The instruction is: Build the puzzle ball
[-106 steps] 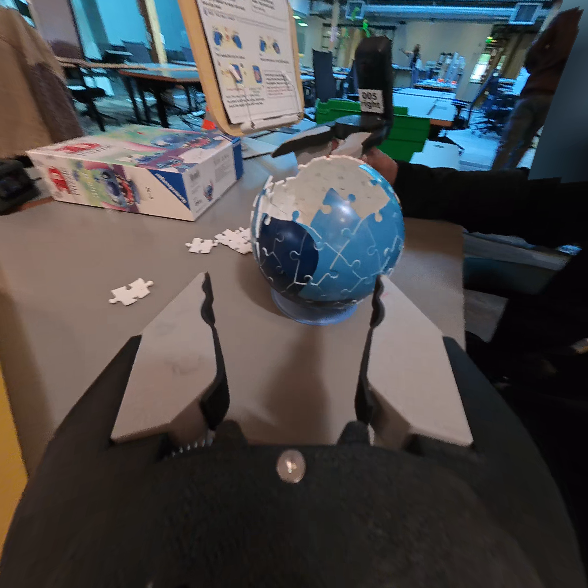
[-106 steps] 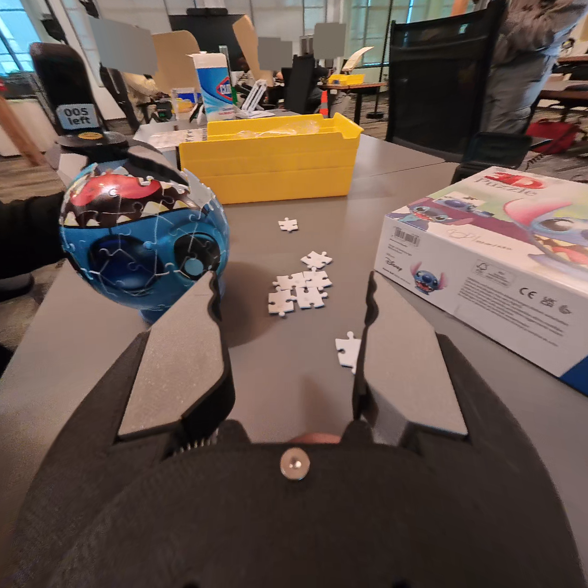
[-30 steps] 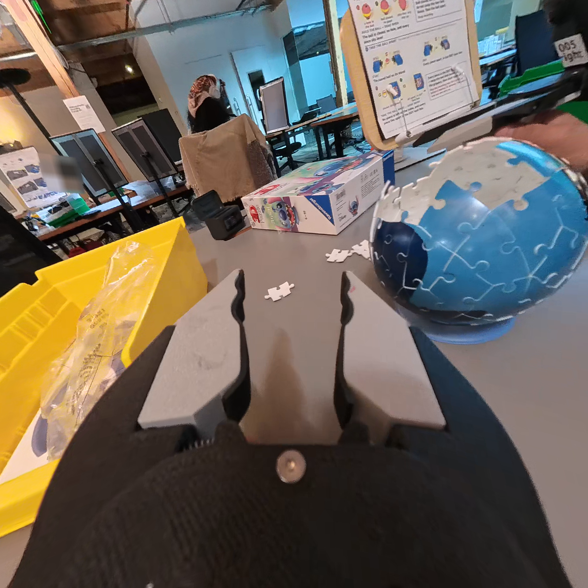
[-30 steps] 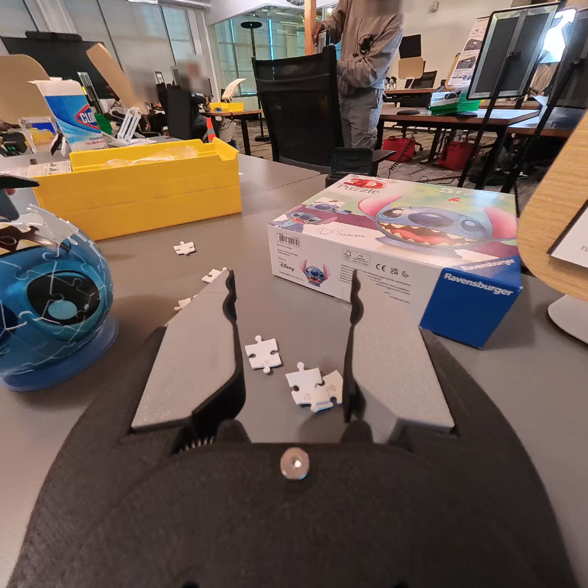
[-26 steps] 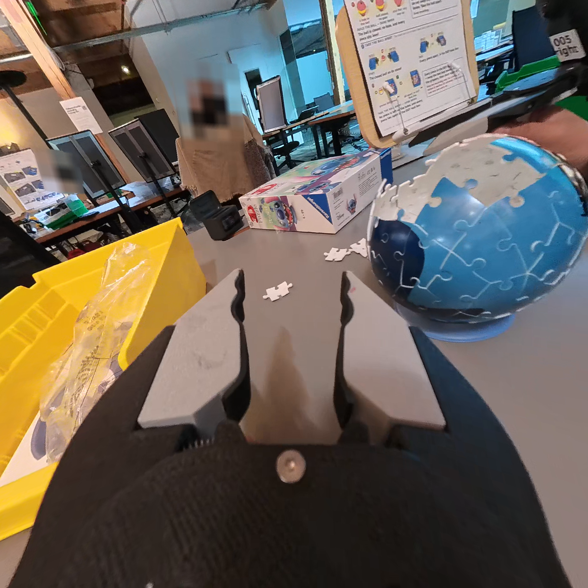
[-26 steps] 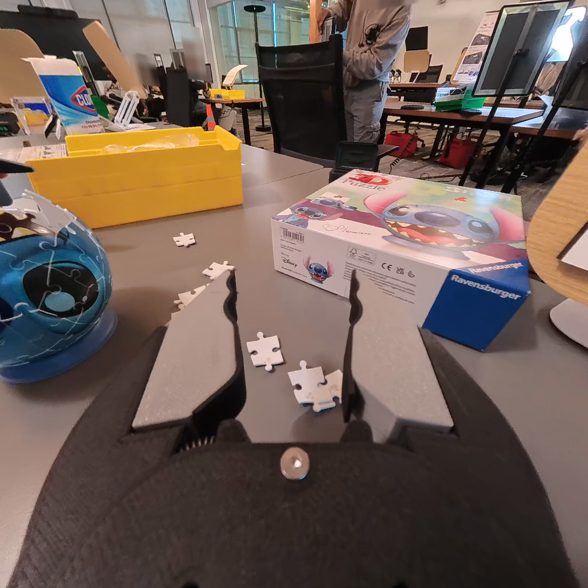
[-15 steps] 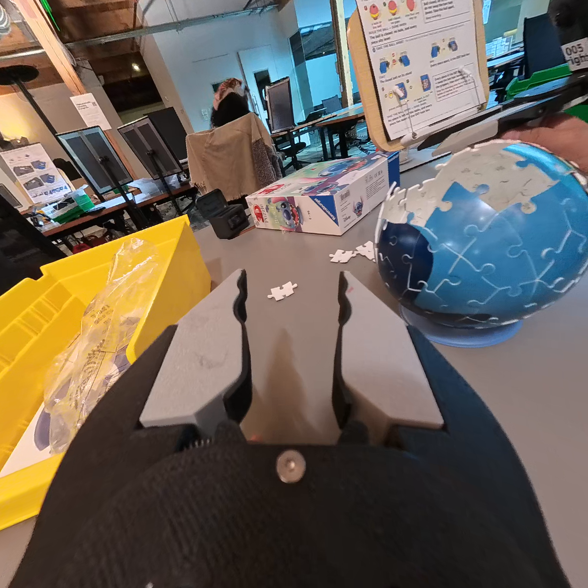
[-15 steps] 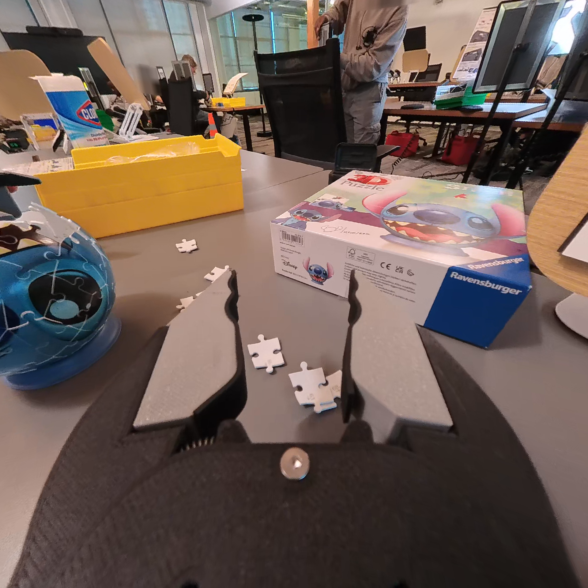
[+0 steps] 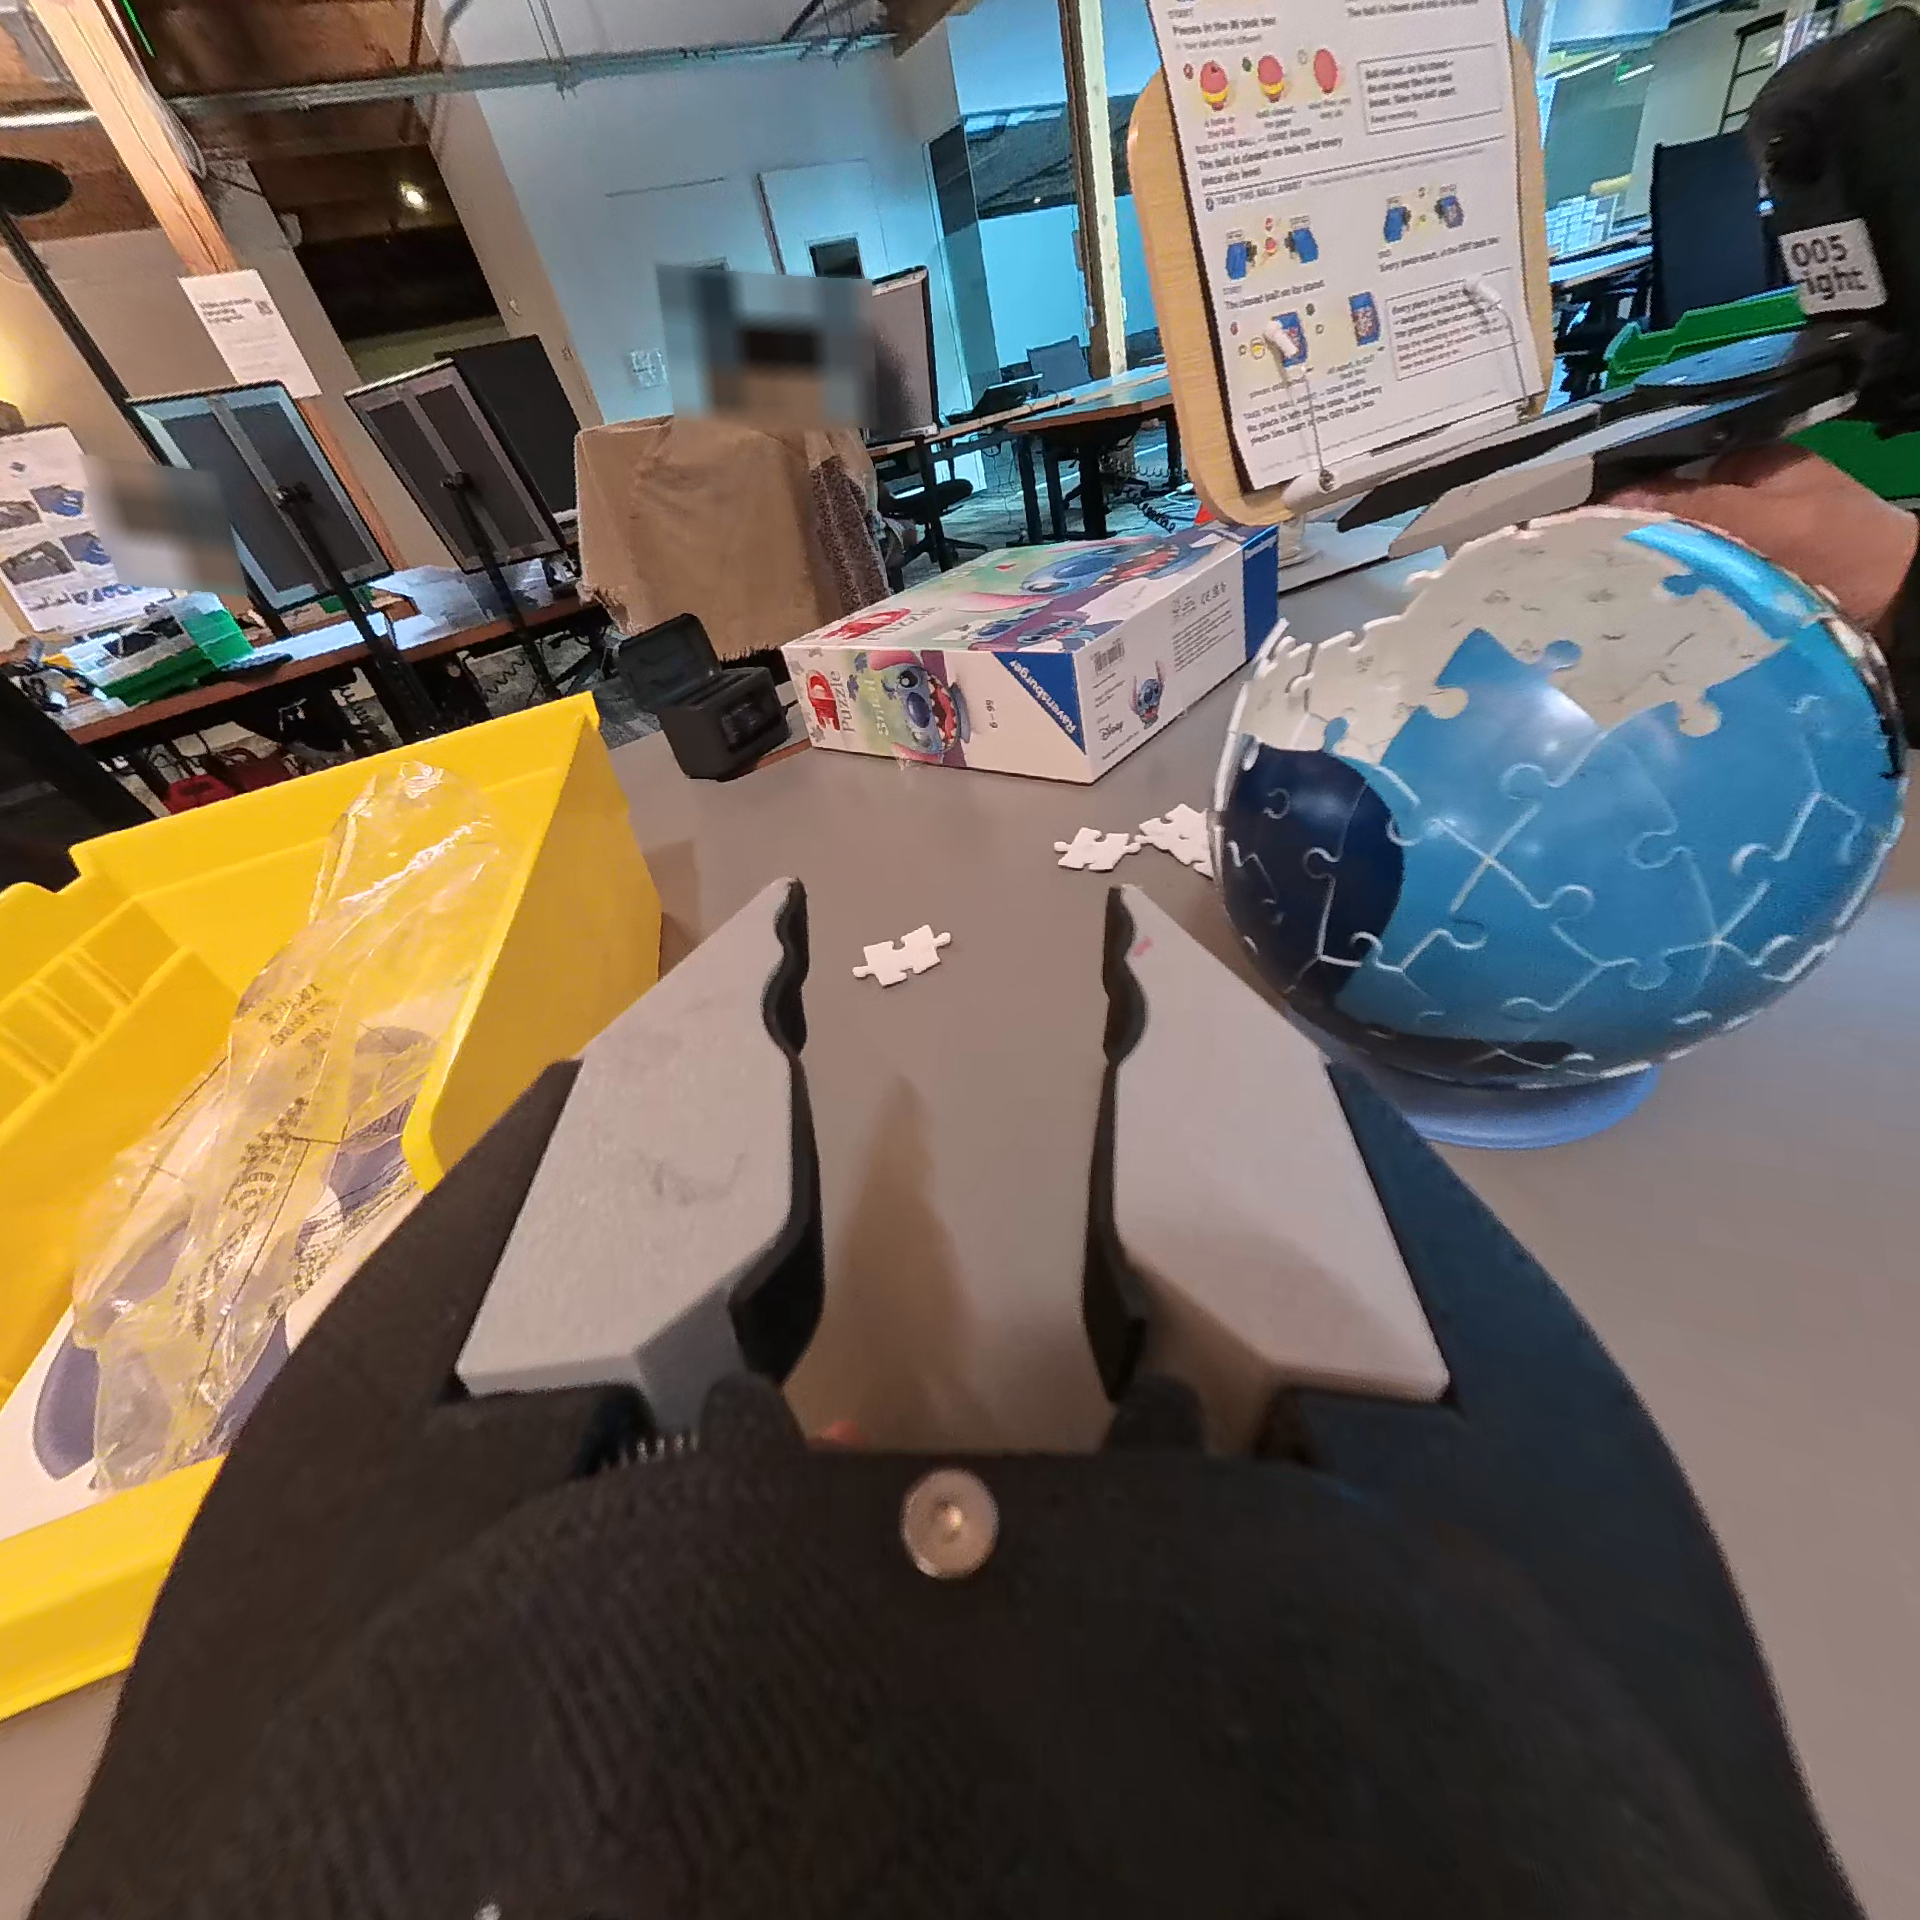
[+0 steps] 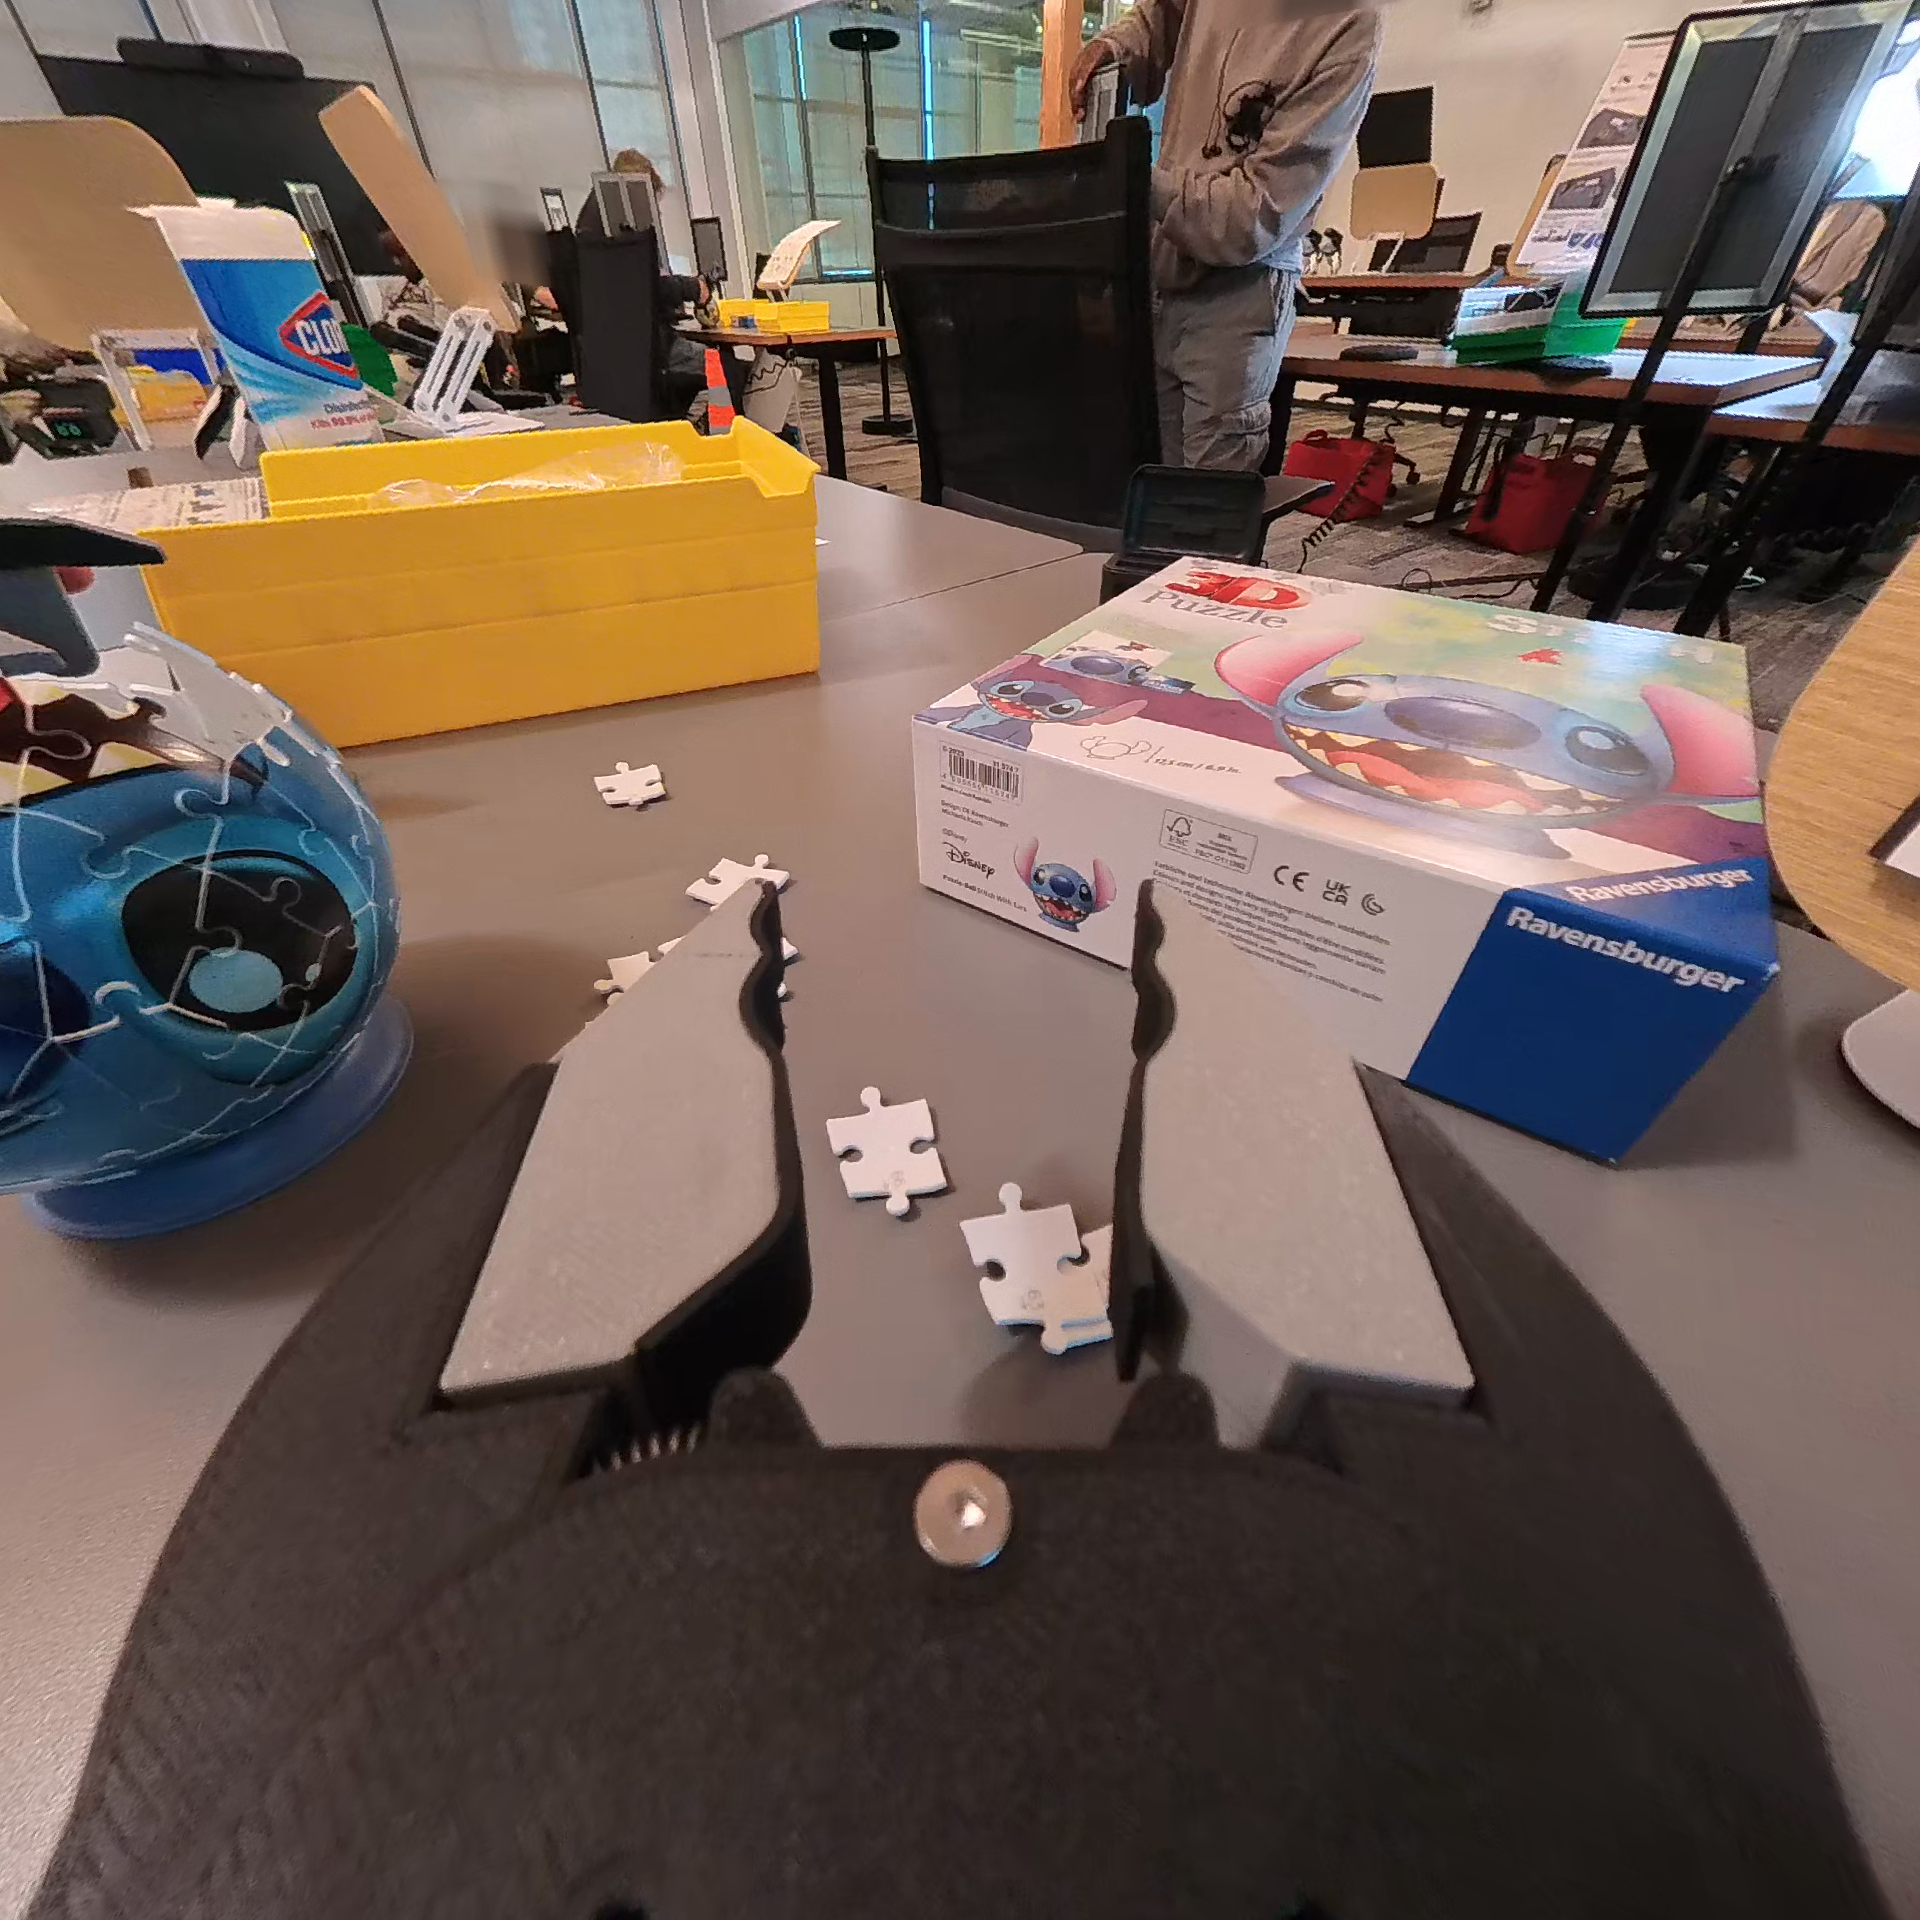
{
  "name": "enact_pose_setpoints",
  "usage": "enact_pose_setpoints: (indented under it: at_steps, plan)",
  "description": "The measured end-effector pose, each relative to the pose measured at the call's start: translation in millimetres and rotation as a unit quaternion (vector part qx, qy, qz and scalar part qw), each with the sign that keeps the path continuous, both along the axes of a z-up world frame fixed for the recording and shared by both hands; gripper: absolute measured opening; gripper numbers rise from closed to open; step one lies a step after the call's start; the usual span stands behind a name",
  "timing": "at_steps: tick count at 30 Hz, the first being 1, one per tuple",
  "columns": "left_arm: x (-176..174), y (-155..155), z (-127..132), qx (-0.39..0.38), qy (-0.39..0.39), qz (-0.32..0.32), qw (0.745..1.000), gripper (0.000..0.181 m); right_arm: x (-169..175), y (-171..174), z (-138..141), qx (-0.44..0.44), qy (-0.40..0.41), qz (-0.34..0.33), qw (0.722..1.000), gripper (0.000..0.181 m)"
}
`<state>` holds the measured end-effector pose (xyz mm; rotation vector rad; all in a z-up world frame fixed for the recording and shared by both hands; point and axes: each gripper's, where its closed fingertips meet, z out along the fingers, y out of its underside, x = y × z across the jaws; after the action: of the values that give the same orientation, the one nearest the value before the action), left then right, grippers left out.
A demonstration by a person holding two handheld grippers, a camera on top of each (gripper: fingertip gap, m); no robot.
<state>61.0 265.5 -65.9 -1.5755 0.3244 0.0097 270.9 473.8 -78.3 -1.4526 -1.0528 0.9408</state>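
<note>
Right wrist view: printed puzzle box (image 10: 1340, 831) beside loose white pieces (image 10: 888, 1148).

Evenly lit from overhead, with daylight through tall windows (image 10: 914, 135) at the back. Soft, short shadows on the grey bench (image 10: 987, 790) beneath the puzzle ball (image 10: 177, 966) and box (image 10: 1340, 831). Faint sheen on the ball's blue surface (image 9: 1621, 862). Strong wide-angle bending at the edges, uprights leaning. Sharp up close, softer far off; mosaic patches in the left wrist view.
</note>
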Motion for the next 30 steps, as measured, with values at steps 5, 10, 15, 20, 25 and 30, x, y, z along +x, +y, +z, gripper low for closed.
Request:
enact_pose_setpoints:
  at_steps: [5,10,15,20,25,30]
  plan:
    - [1.4,0.3,-0.8,-0.001,0.005,-0.002,1.000,0.055,-0.6,-1.0,-0.2,0.001,-0.002,0.003,1.000,0.064]
    - [-1.4,1.3,-0.8,-0.001,0.005,0.009,1.000,0.054,-1.0,-2.9,0.6,0.002,0.000,0.007,1.000,0.063]
    - [2.1,-0.8,2.8,0.011,-0.007,-0.006,1.000,0.057,-6.6,-13.9,-0.1,0.012,-0.008,0.028,1.000,0.063]
    - [12.1,-3.5,3.2,0.008,-0.019,-0.041,0.999,0.058,-23.5,-48.6,-4.5,0.030,-0.033,0.095,0.995,0.063]
    - [13.1,-3.4,2.9,0.005,-0.025,-0.047,0.999,0.059,-37.8,-77.8,-13.6,0.054,-0.066,0.143,0.986,0.064]
    - [13.0,-2.1,1.7,0.001,-0.024,-0.045,0.999,0.059,-39.0,-77.0,-16.9,0.064,-0.079,0.138,0.985,0.064]
